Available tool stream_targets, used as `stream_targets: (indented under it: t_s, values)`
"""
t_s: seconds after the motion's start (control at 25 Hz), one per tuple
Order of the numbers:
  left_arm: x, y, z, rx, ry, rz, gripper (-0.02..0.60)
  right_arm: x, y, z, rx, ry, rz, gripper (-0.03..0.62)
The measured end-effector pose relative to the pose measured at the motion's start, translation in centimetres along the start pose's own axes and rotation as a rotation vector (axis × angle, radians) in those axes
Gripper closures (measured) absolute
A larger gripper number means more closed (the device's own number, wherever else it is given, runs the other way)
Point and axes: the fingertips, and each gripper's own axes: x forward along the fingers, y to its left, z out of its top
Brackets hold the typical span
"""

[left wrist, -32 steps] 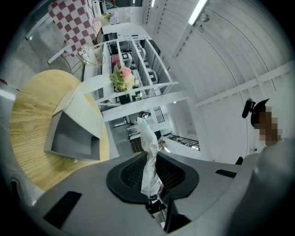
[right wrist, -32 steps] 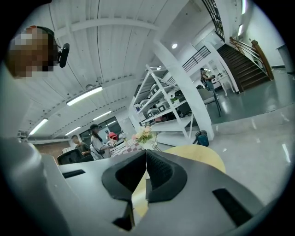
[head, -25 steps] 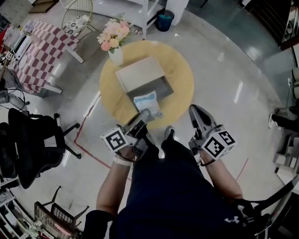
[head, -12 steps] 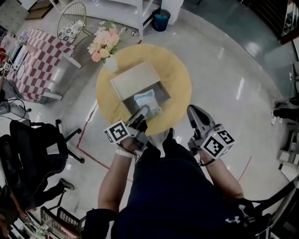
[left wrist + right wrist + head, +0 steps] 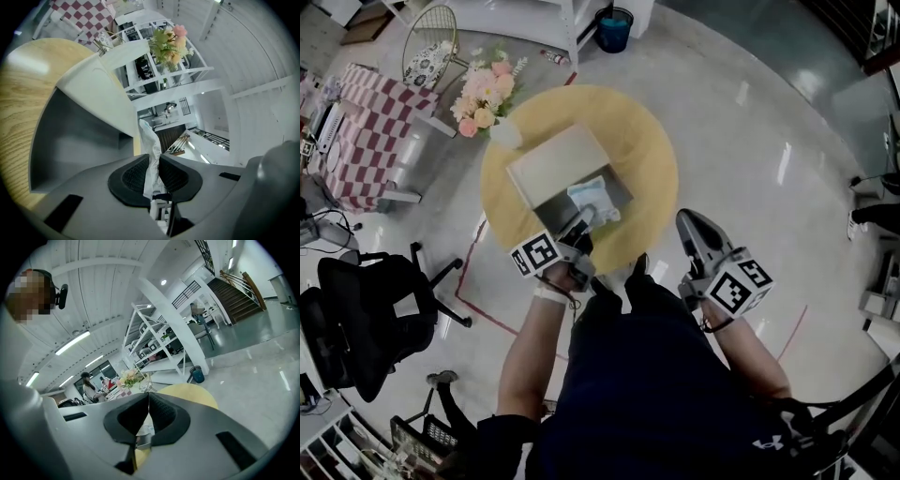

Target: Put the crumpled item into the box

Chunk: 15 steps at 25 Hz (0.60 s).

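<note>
My left gripper point(image 5: 586, 218) is pinching the crumpled packet point(image 5: 592, 198) between nearly closed jaws. The packet is sticking out past the tips, over the right side of the open box point(image 5: 546, 167) mid-table point(image 5: 649, 159). My right gripper point(image 5: 695, 226) is hanging off the table's near right edge, jaws together, holding nothing.

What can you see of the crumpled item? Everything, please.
The crumpled item is a thin, creased white packet with a pale blue tint and some small dark print; it looks like soft plastic or paper. The left gripper is shut on its lower part, so in the left gripper view it stands up edge-on between the pads. From the head view it sits over the dark inside of the open box on the round wooden table. Whether it touches the box cannot be told.
</note>
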Motion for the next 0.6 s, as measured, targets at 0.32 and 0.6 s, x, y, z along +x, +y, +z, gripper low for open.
stream_targets:
  t_s: [0.32,0.6]
  values:
    - [2.5,3.1,-0.1,-0.114,-0.008,0.085,0.514,0.4,-2.0,0.0,0.042,0.014,0.000,0.582]
    - [4.1,5.6,-0.2,-0.202,0.005,0.169,0.514,1.3,-3.4,-0.1,0.069,0.024,-0.013,0.582]
